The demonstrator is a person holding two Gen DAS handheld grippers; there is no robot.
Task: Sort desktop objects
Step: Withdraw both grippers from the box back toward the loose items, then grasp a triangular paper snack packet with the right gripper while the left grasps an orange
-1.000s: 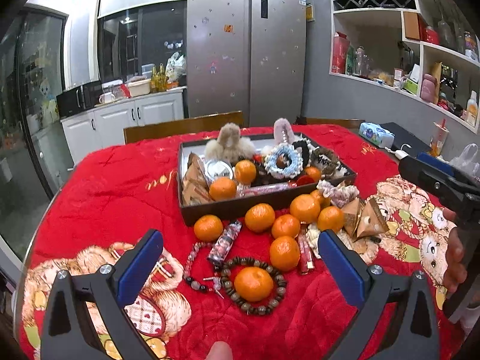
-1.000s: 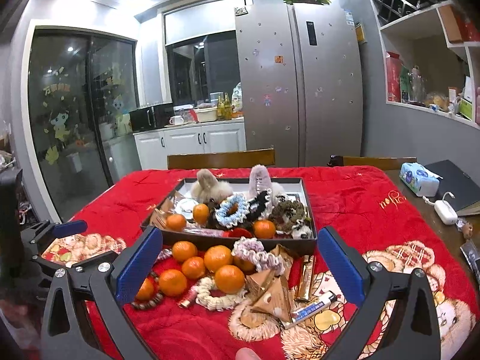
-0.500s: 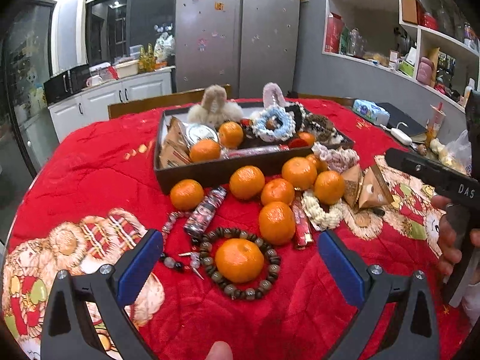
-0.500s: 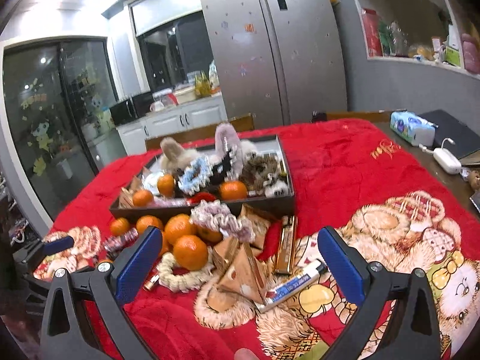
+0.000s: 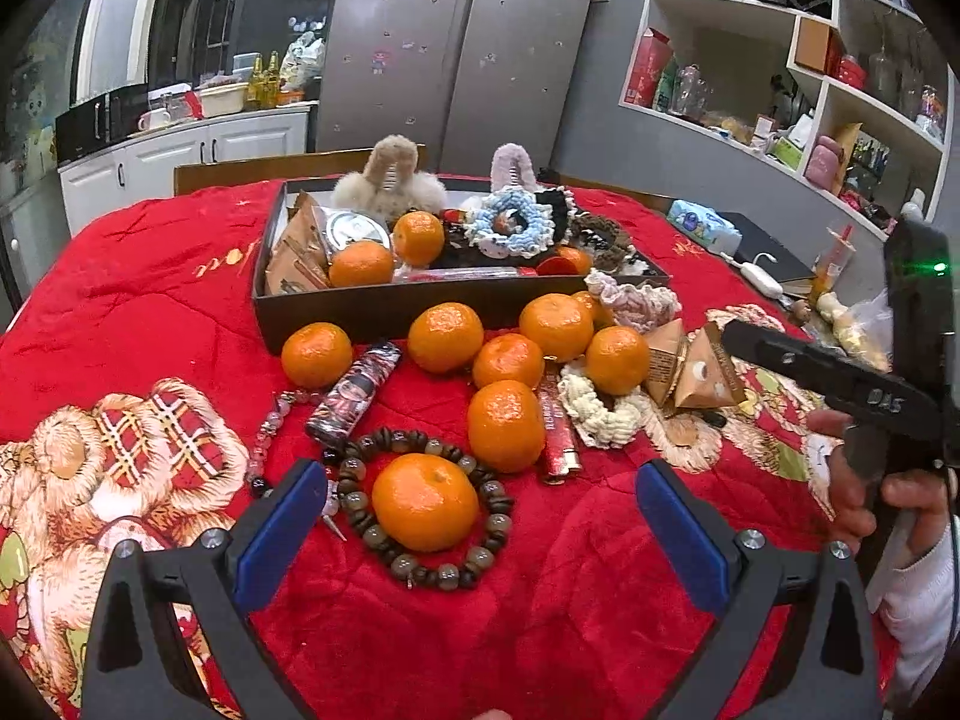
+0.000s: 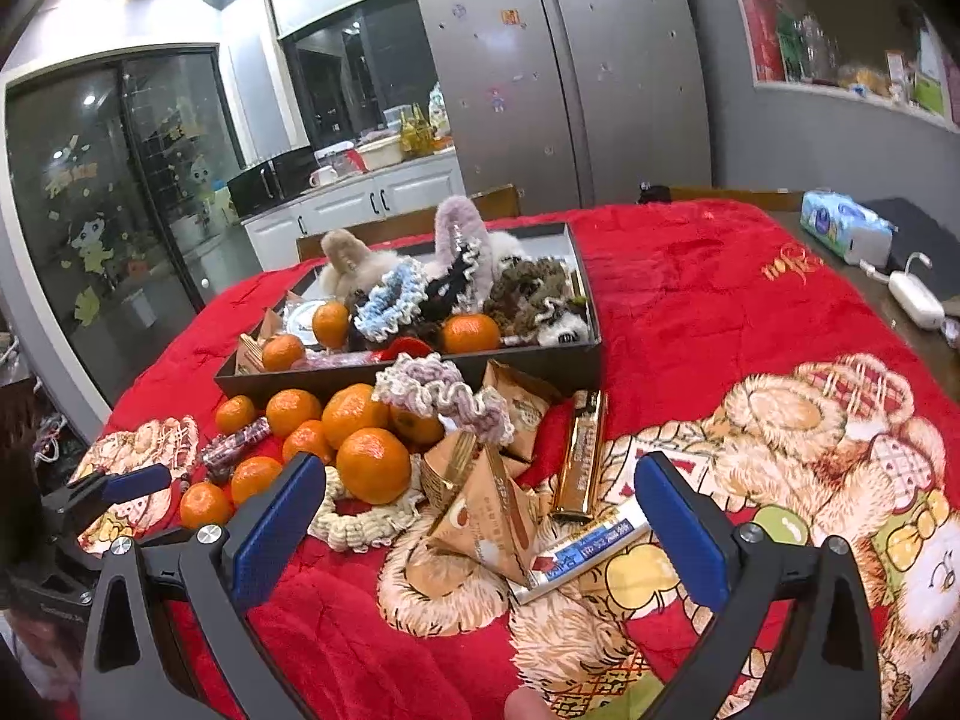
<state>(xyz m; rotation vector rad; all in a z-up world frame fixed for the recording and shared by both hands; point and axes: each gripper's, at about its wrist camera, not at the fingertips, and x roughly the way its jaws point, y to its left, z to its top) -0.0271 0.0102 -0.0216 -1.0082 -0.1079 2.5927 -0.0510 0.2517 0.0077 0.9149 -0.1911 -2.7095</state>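
Note:
My left gripper [image 5: 480, 516] is open, just in front of a tangerine [image 5: 425, 501] that sits inside a brown bead bracelet [image 5: 480, 558]. More tangerines [image 5: 506, 425], a wrapped candy [image 5: 354, 393] and a red lighter [image 5: 557, 432] lie in front of a dark tray [image 5: 420, 306] that holds scrunchies, tangerines and snacks. My right gripper [image 6: 480, 516] is open over a triangular snack pack [image 6: 486, 516], next to a tube [image 6: 585, 546] and a gold bar [image 6: 582, 456]. The tray also shows in the right wrist view [image 6: 558, 363].
The red bear-print cloth [image 5: 150, 312] covers the table. A cream scrunchie [image 5: 594, 408] and a lilac scrunchie [image 6: 444, 393] lie among the fruit. A tissue pack [image 6: 846, 228], a white charger [image 6: 915, 300] and a dark laptop lie at the far right edge. A wooden chair stands behind the table.
Both grippers have moved forward and down toward the table. The left now frames the tangerine in the bracelet; the right has closed in on the snack packs. Both stay open.

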